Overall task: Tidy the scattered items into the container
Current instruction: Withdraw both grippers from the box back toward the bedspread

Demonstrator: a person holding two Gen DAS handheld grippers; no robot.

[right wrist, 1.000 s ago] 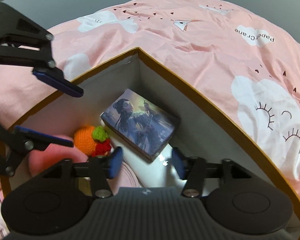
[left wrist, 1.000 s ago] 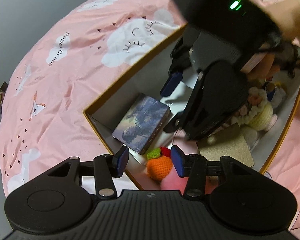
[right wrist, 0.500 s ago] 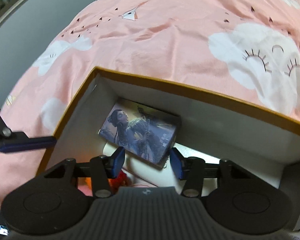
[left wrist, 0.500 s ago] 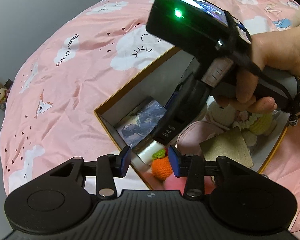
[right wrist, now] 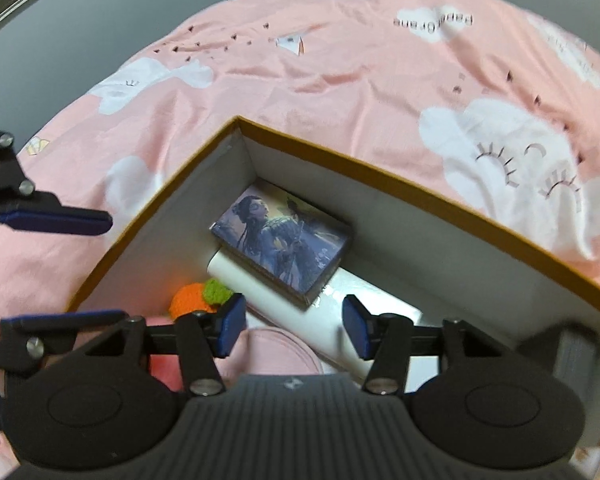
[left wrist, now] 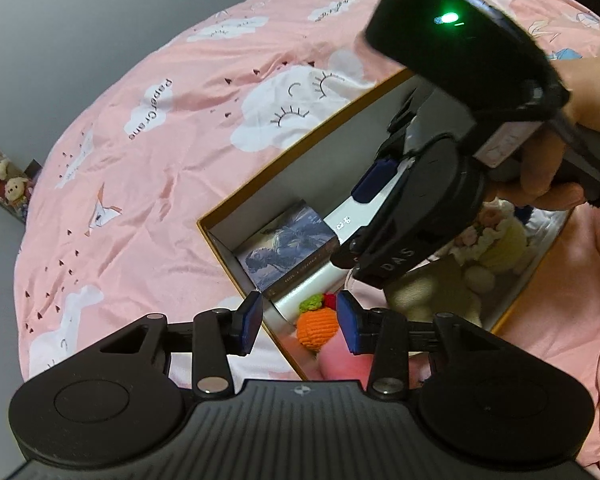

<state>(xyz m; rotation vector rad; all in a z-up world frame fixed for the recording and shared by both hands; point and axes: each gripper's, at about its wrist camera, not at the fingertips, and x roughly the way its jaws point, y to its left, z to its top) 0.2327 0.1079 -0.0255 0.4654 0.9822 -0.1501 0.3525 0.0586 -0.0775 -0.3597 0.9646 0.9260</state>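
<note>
An open box with an orange rim (left wrist: 300, 148) (right wrist: 380, 168) lies on the pink bedspread. Inside, a picture card box (left wrist: 288, 248) (right wrist: 280, 248) rests on a white device (right wrist: 340, 312) in the corner. A crocheted orange fruit (left wrist: 316, 324) (right wrist: 188, 300) and a pink pouch (right wrist: 276, 348) lie beside it, with crocheted toys (left wrist: 496, 240) further along. My left gripper (left wrist: 300, 322) is open and empty over the box corner. My right gripper (right wrist: 294, 326) is open and empty above the box interior, and it shows in the left wrist view (left wrist: 380, 184).
The pink bedspread (left wrist: 160, 160) with white cloud prints surrounds the box. Plush toys (left wrist: 4, 184) sit against the grey wall beyond the bed. A hand (left wrist: 580, 96) holds the right gripper's handle above the box.
The right gripper has lifted and drawn back, so more of the box interior shows. The left gripper has pulled back slightly from the box. Both stay open.
</note>
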